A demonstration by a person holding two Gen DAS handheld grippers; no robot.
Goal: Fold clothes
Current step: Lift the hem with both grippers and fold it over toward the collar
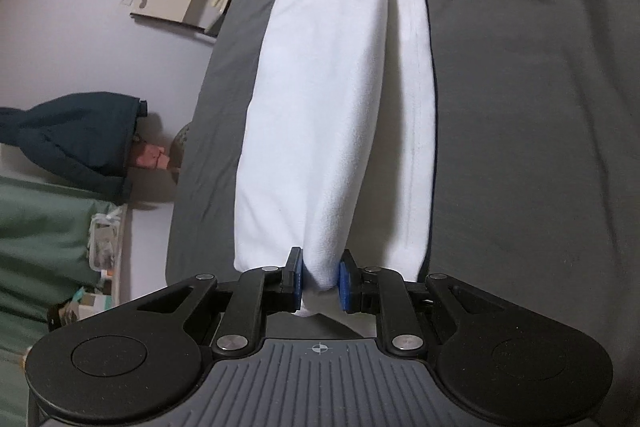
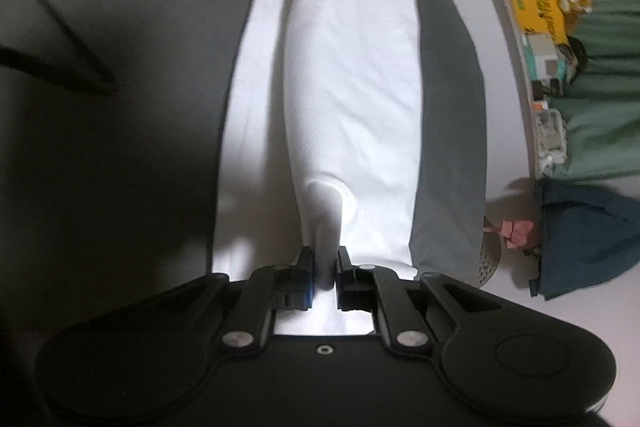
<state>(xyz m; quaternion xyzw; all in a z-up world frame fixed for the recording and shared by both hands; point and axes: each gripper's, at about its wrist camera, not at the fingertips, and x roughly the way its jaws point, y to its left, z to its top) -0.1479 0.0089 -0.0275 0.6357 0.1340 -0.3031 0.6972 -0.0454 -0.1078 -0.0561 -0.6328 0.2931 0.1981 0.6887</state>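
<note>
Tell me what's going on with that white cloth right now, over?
Left gripper jaws shut on white garment. Right gripper jaws shut on its other end. Garment stretched over grey bed sheet. Nothing in the way.

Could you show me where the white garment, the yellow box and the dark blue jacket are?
white garment [image 1: 320, 99], left wrist view, lifted fold.
yellow box [image 2: 538, 7], right wrist view, its face.
dark blue jacket [image 1: 76, 139], left wrist view, its middle.
</note>
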